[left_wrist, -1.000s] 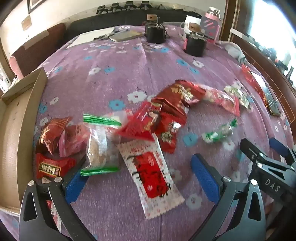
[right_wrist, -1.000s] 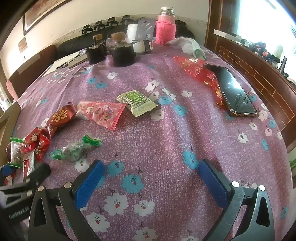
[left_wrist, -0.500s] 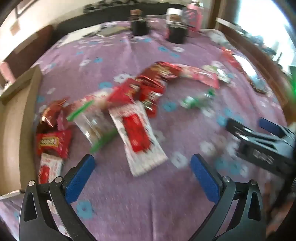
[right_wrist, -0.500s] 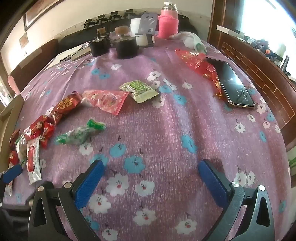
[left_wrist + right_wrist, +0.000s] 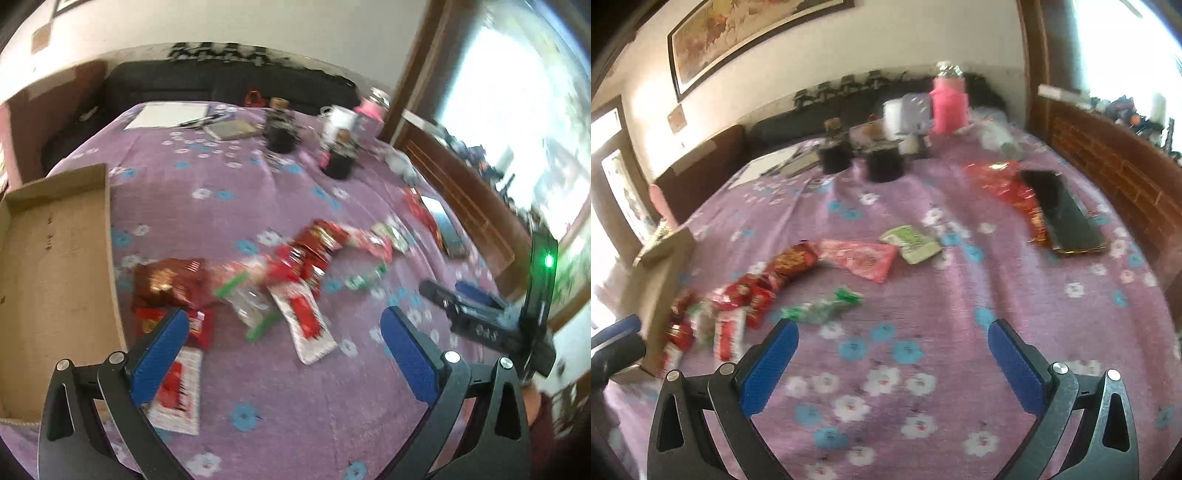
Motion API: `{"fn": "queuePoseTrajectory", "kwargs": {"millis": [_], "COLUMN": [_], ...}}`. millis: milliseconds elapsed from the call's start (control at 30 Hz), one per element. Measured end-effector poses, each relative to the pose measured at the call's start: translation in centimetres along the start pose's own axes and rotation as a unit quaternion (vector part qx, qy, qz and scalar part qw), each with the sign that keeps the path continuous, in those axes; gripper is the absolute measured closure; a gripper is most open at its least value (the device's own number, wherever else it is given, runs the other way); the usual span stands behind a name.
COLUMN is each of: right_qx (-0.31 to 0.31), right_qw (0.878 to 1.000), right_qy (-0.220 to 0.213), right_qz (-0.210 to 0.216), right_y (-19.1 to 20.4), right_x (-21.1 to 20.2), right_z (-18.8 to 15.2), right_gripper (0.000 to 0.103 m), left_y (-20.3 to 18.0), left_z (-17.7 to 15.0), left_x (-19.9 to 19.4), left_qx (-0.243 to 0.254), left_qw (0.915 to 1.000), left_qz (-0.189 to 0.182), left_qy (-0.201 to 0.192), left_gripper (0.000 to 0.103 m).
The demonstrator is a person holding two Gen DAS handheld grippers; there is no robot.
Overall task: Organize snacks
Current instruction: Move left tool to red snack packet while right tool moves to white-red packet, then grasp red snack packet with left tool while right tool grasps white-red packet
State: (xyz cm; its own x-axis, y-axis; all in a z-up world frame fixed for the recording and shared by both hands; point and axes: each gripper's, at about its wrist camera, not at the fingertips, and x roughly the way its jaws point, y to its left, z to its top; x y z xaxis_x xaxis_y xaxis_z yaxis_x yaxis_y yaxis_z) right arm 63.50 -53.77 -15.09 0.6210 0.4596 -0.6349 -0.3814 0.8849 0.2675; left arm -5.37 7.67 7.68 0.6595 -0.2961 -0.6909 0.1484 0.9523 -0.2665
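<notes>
The desk (image 5: 207, 206) carries an empty cardboard box (image 5: 48, 280) at left; snacks (image 5: 291, 269) lie scattered right of it. Both the left gripper (image 5: 284, 354) and right gripper (image 5: 894, 354) hover spread, holding nothing. Picking appears not yet begun; next, descend on one packet.

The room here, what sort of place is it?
Probably a home living room: a framed painting hangs over a dark sofa, and the table wears a flowered tablecloth strewn with snacks.

Black gripper (image 5: 284, 347), blue pads (image 5: 162, 354)
</notes>
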Motion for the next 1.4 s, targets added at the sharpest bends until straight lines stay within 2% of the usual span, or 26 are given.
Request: {"fn": "queuePoseTrajectory", "kwargs": {"millis": [67, 167, 267, 367, 467, 533, 600, 700, 800, 833, 867, 900, 1233, 1267, 1300, 1333, 1400], "right_qx": [-0.002, -0.009, -0.001, 0.005, -0.017, -0.048, -0.082, -0.116, -0.136, -0.142, -0.147, -0.149, -0.073, -0.062, -0.053, -0.046, -0.042], "right_qw": [1.0, 0.999, 0.999, 0.998, 0.996, 0.993, 0.988, 0.981, 0.977, 0.977, 0.977, 0.977, 0.987, 0.987, 0.987, 0.987, 0.987], "right_qy": [0.007, 0.023, 0.024, 0.009, 0.011, 0.017, 0.027, 0.043, 0.064, 0.07, 0.077, 0.085, 0.083, 0.081, 0.081, 0.081, 0.079], "right_qz": [0.012, 0.032, 0.045, 0.064, 0.091, 0.107, 0.13, 0.15, 0.152, 0.146, 0.137, 0.128, 0.12, 0.126, 0.132, 0.134, 0.136], "right_y": [0.7, 2.1, 2.6, 2.6, 3.5, 5.0, 7.0, 9.8, 12.3, 12.9, 13.3, 13.4, 7.5, 6.8, 6.4, 6.2, 6.0], "right_x": [0.5, 1.6, 2.5, 2.6, 2.6, 2.4, 2.4, 2.8, 4.2, 4.7, 5.2, 5.7, 3.4, 3.6, 3.6, 3.7, 3.7], "right_z": [0.2, 0.3, 0.5, 0.4, 0.1, -0.1, -0.4, -1.0, -1.5, -1.7, -1.9, -2.1, -3.0, -2.9, -2.8, -2.7, -2.7], "right_gripper": [0.003, 0.013, 0.015, 0.015, 0.015, 0.021, 0.029, 0.035, 0.044, 0.048, 0.062, 0.071, 0.073, 0.073, 0.073, 0.073, 0.073], "left_y": [1.2, 2.3, 2.0, 1.3, 1.2, 1.6, 2.4, 3.2, 3.3, 3.2, 3.0, 2.8, -0.3, -0.8, -1.3, -1.8, -2.8], "left_z": [0.4, 0.8, 0.8, 1.2, 1.9, 2.4, 3.0, 3.8, 4.2, 4.3, 4.4, 4.3, 4.0, 3.9, 3.9, 3.8, 3.2], "left_x": [0.2, 1.3, 2.3, 3.5, 4.8, 5.6, 6.2, 5.8, 5.8, 6.0, 6.4, 6.7, 9.6, 9.9, 10.2, 10.6, 11.1], "left_qx": [-0.022, -0.049, -0.043, -0.031, -0.021, -0.022, -0.038, -0.062, -0.061, -0.057, -0.052, -0.047, 0.02, 0.03, 0.044, 0.06, 0.101], "left_qw": [0.9996, 0.9977, 0.9973, 0.9975, 0.9974, 0.9971, 0.995, 0.9933, 0.9927, 0.9926, 0.9924, 0.9923, 0.99, 0.9895, 0.9888, 0.9876, 0.9843], "left_qz": [-0.002, -0.017, -0.02, -0.018, -0.009, -0.01, -0.022, -0.041, -0.052, -0.05, -0.047, -0.044, -0.046, -0.046, -0.038, -0.028, 0.005], "left_qy": [0.014, 0.043, 0.056, 0.061, 0.068, 0.072, 0.09, 0.088, 0.09, 0.095, 0.101, 0.106, 0.132, 0.134, 0.138, 0.142, 0.145], "left_gripper": [0.0, 0.0, 0.005, 0.006, 0.006, 0.012, 0.025, 0.026, 0.026, 0.026, 0.026, 0.026, 0.027, 0.038, 0.054, 0.062, 0.086]}}
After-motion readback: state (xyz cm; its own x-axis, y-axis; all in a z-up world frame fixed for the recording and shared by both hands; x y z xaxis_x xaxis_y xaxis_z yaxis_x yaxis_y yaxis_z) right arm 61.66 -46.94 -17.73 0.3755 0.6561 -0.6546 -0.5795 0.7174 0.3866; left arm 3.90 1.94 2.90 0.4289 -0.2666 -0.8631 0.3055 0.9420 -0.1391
